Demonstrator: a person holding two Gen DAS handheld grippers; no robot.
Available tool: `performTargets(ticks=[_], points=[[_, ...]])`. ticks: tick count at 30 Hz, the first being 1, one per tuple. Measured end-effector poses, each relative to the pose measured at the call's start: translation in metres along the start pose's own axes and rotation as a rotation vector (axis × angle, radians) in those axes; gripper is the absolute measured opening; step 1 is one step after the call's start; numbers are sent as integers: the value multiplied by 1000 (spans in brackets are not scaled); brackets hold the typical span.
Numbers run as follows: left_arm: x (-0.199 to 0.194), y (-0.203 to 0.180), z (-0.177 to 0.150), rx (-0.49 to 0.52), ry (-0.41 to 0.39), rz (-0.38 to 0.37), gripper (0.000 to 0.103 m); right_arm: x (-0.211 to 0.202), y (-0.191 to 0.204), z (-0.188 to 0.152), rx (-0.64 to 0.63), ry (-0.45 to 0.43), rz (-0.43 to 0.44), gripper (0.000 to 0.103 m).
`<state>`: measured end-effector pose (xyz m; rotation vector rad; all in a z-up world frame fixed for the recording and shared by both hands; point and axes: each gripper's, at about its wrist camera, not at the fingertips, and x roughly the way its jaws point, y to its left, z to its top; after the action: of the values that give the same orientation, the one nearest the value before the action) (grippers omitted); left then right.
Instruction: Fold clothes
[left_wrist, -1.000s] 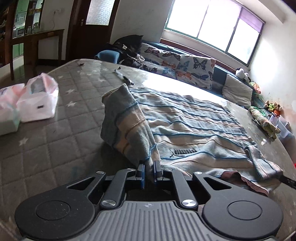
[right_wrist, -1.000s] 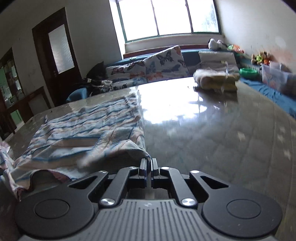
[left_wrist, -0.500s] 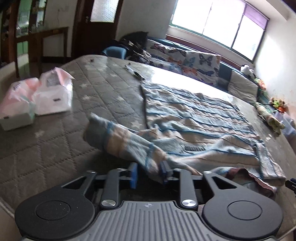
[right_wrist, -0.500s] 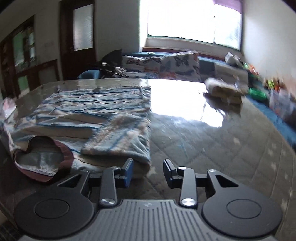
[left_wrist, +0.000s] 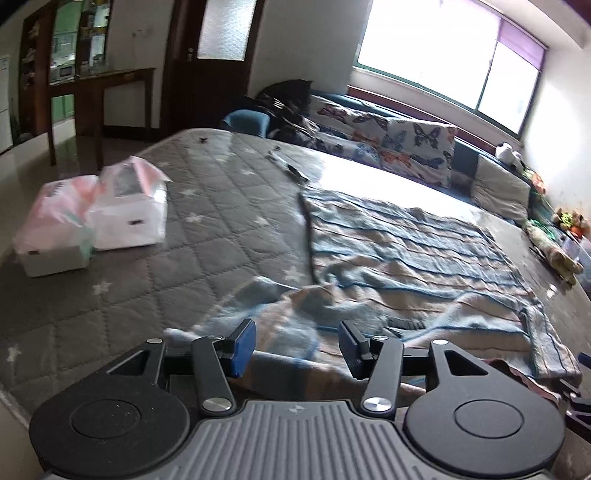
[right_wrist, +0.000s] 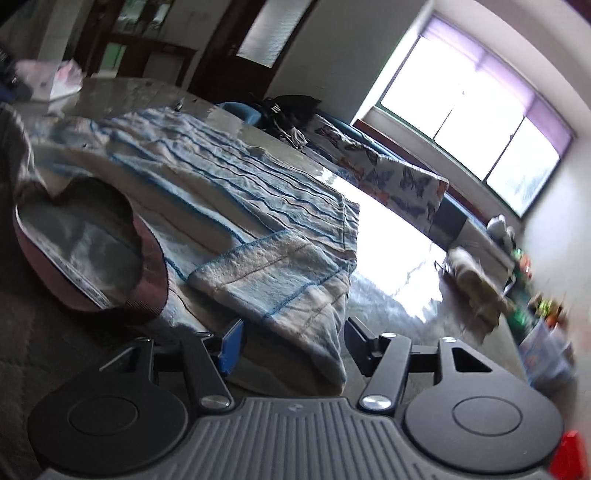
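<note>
A blue, beige and white striped sweater (left_wrist: 406, 254) lies spread on the grey quilted mattress (left_wrist: 155, 266). Its left sleeve (left_wrist: 266, 306) lies crumpled just beyond my left gripper (left_wrist: 295, 349), which is open with nothing between its fingers. In the right wrist view the same sweater (right_wrist: 229, 177) shows its dark red collar (right_wrist: 147, 266) at the left. The right sleeve (right_wrist: 280, 280) is folded over the body, its cuff hanging between the open fingers of my right gripper (right_wrist: 293, 345), ungripped.
Two plastic-wrapped white boxes (left_wrist: 92, 218) sit on the mattress at the left. A black pen-like object (left_wrist: 295, 171) lies beyond the sweater. Butterfly cushions (left_wrist: 399, 147) line the far side under the window. A folded yellowish cloth (right_wrist: 476, 280) lies at the right.
Both grippers were shut on the sleeves a second ago; they opened and let go. The left sleeve dropped onto the mattress, the right sleeve now rests folded over the sweater.
</note>
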<state>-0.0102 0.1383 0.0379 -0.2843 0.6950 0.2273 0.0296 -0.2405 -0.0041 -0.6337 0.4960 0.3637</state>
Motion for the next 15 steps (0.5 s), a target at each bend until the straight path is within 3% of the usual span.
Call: performTargets(ticks=[2, 4, 10, 15], points=[[6, -7, -1, 12, 12, -14, 56, 0, 2, 2, -5, -19, -13, 54], [13, -14, -3, 25, 25, -29, 56, 1, 1, 4, 12, -33, -14, 35], [28, -31, -6, 56, 55, -57, 56, -3, -25, 5, 193, -74, 3, 6], [35, -33, -9, 66, 72, -52, 56, -4, -79, -13, 521, -65, -21, 5]])
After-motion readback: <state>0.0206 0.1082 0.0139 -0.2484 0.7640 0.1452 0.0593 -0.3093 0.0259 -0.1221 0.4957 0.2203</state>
